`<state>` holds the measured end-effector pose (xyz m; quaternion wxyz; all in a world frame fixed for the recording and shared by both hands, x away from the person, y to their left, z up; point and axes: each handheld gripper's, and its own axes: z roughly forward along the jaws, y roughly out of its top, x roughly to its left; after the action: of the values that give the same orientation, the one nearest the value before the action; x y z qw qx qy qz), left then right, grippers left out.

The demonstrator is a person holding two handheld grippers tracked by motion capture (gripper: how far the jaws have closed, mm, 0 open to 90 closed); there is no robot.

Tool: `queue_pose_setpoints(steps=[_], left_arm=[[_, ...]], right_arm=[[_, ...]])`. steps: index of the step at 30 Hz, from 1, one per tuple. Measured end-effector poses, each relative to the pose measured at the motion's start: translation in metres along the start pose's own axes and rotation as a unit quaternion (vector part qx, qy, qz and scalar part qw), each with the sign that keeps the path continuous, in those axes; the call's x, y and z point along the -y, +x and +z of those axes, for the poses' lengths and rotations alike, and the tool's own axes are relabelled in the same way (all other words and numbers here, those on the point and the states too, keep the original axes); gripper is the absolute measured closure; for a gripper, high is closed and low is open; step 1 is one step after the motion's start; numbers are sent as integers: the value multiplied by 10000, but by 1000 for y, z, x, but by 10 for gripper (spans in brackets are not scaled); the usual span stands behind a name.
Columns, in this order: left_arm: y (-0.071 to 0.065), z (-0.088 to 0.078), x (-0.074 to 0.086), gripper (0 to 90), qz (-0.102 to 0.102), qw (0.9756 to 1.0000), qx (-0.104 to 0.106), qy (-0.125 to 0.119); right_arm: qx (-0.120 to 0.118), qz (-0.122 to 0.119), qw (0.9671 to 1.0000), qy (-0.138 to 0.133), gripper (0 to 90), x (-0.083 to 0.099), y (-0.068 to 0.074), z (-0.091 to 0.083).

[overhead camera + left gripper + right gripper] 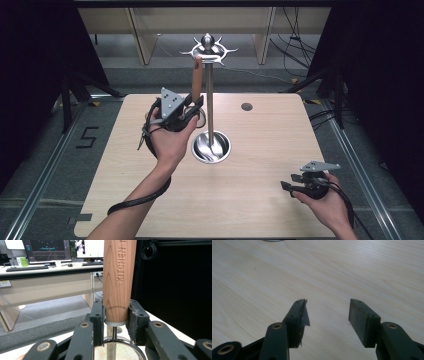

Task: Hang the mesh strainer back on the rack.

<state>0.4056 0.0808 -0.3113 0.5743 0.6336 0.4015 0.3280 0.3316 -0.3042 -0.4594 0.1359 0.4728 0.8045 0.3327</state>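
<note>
Two tongs: left tongs (115, 315) clench the strainer's wooden handle (119, 277); right tongs (327, 315) gape empty.

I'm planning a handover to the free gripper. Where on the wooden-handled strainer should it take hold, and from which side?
Judging by its pose, grip the wooden handle above the left gripper, coming level from the side away from the stand's pole. The handle stands upright with bare wood there; the mesh bowl below would give no firm hold.
</note>
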Motion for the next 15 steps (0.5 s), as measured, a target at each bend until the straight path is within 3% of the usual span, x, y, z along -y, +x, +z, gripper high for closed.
queue_pose_setpoints(steps=[2,3,6,8,13,15], left_arm=[[0,2,1,684,-29,10000,46,41],[1,4,3,683,3,10000,43,83],[1,5,4,684,-11,9999,58,105],[1,6,5,683,-14,9999,52,111],[3,8,5,682,15,9998,78,162],[3,8,5,680,-10,9998,108,177]], right_arm=[[6,0,10000,2,486,0,0,0],[-4,130,9999,60,486,-1,2,-1],[-20,59,10000,40,486,-1,2,-1],[-33,136,9999,81,486,-1,3,-1],[-38,122,9999,81,486,-1,3,-1],[19,-7,10000,9,486,0,2,0]])
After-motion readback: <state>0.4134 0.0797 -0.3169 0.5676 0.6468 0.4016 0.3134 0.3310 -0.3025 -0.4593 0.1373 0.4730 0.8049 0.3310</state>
